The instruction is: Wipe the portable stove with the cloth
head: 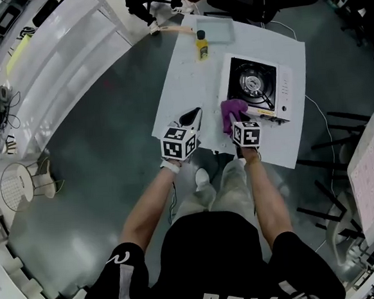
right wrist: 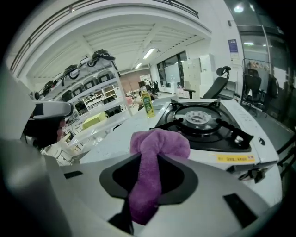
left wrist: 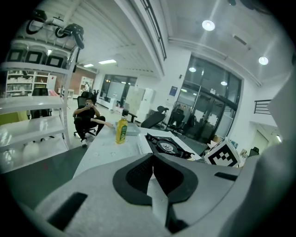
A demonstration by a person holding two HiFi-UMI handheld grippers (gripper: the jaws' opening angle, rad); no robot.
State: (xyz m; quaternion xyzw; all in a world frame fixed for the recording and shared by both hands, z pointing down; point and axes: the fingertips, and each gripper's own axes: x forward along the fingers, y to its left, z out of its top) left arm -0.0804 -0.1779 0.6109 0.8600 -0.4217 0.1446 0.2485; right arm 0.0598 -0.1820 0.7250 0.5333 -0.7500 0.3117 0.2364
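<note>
The portable stove, white with a black burner, stands on the right half of the white table. My right gripper is shut on the purple cloth, whose bunched end sits at the stove's near left corner. In the right gripper view the cloth hangs down between the pads, just before the stove. My left gripper hovers over the table's near edge left of the stove, jaws together with nothing in them. The left gripper view has the stove ahead to the right.
A yellow bottle and a shallow tray stand at the table's far end. A seated person is beyond that end. White shelving runs along the left, and dark chairs stand to the right.
</note>
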